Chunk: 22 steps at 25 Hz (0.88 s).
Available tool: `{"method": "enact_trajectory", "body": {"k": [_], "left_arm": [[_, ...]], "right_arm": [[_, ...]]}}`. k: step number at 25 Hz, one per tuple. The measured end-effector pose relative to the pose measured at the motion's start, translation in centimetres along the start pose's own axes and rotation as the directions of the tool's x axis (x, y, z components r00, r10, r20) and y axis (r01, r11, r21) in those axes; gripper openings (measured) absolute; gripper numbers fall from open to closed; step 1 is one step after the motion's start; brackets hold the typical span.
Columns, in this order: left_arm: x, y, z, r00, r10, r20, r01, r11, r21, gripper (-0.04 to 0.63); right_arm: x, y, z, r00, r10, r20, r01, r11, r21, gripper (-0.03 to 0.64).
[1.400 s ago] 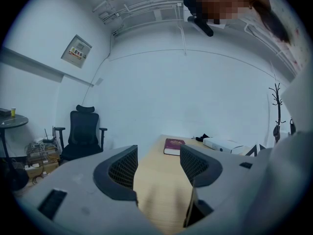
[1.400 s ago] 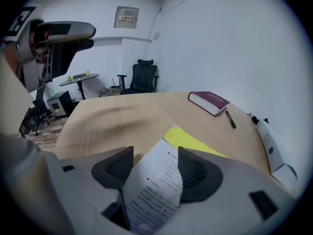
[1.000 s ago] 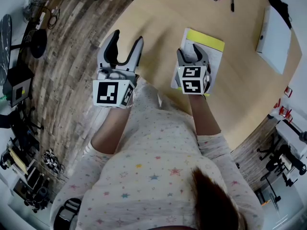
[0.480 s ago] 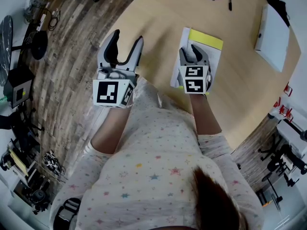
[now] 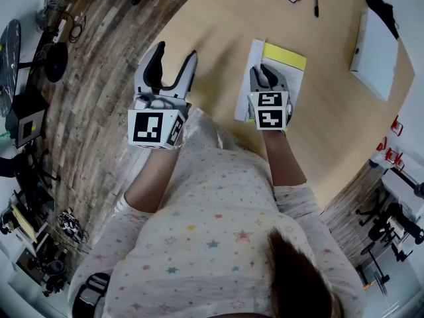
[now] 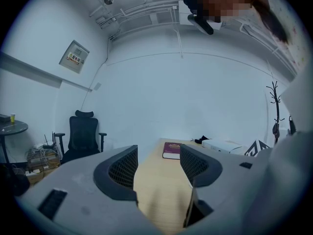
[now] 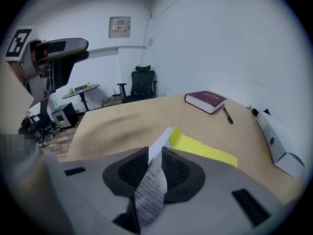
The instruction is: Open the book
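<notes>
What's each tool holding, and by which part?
Right tool pinches a printed page of the book at its edge; left tool holds nothing.

Print on the page (image 7: 149, 187) — unreadable (wall sign (image 7: 120, 27) likewise).

Left claw (image 5: 175, 53) hangs with jaws apart, empty; right claw (image 5: 264, 70) has its jaws pinched on a page (image 7: 151, 182).

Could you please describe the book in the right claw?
On the wooden table, look nearest the person. The thin white book there shows a yellow page, one leaf pinched in the right claw, unlike the thick, closed maroon book farther off.
</notes>
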<state>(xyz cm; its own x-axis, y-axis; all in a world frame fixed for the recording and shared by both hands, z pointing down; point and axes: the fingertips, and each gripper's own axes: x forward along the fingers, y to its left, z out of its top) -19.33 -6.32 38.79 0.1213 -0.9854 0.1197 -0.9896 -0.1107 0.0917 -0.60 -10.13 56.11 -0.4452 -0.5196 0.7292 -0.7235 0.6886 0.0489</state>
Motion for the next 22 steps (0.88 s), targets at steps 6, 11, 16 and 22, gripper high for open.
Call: {"method": "enact_trajectory", "body": {"k": [6, 11, 16, 22], "left_arm": [[0.0, -0.5, 0.1, 1.0, -0.005, -0.002, 0.005, 1.0, 0.006, 0.265], [-0.1, -0.8, 0.4, 1.0, -0.008, -0.001, 0.008, 1.0, 0.012, 0.265], [-0.2, -1.1, 0.9, 1.0, -0.009, 0.003, 0.009, 1.0, 0.021, 0.265], [-0.4, -1.7, 1.3, 1.0, -0.014, 0.008, 0.014, 0.999, 0.031, 0.265]], "right_arm": [[-0.1, -0.3, 0.0, 1.0, 0.009, 0.007, -0.009, 1.0, 0.015, 0.074], [-0.2, -0.1, 0.3, 1.0, 0.022, 0.018, -0.023, 0.999, 0.026, 0.06], [-0.3, -0.2, 0.4, 0.999, 0.03, 0.032, -0.032, 0.998, 0.053, 0.049], [-0.6, -0.3, 0.6, 0.998, 0.039, 0.048, -0.042, 0.996, 0.08, 0.04]]}}
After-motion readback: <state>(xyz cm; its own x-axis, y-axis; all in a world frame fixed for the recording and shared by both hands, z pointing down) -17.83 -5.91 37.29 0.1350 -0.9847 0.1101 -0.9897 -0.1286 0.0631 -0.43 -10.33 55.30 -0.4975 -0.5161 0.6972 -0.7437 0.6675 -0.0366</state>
